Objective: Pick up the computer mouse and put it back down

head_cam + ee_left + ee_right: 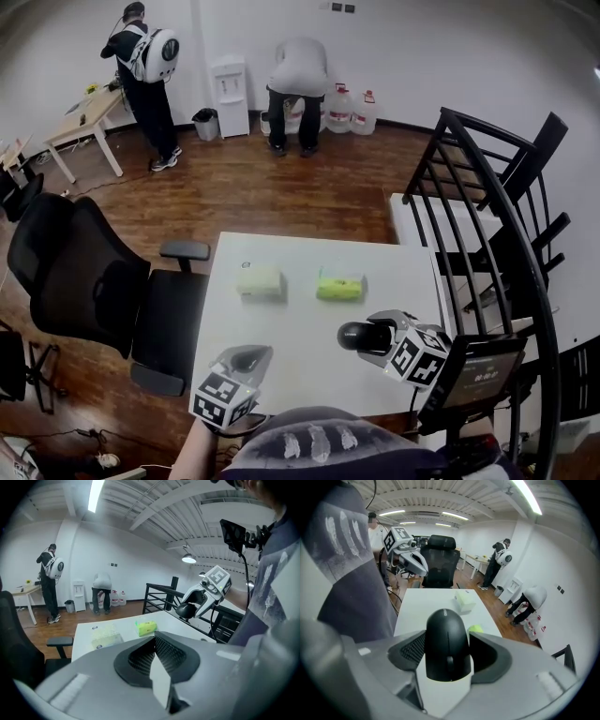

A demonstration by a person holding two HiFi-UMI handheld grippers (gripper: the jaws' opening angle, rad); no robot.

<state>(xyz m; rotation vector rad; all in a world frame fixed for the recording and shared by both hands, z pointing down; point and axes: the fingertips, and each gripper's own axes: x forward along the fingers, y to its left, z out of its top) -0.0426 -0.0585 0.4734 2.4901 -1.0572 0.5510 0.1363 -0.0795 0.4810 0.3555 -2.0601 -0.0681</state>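
A black computer mouse (352,336) hangs above the right part of the white table (300,375), and my right gripper (367,336) is shut on its sides. In the right gripper view the mouse (447,644) fills the gap between the jaws, scroll wheel toward the camera. From the left gripper view, the mouse (187,611) shows in the raised right gripper (193,607). My left gripper (246,360) hovers over the table's near left corner, its mesh pads (161,651) meeting with nothing between them.
A pale tissue pack (261,282) and a green one (340,284) lie side by side on the table's far half. A black office chair (84,281) stands at the left, black railings and chairs (487,234) at the right. Two people stand far back by the wall.
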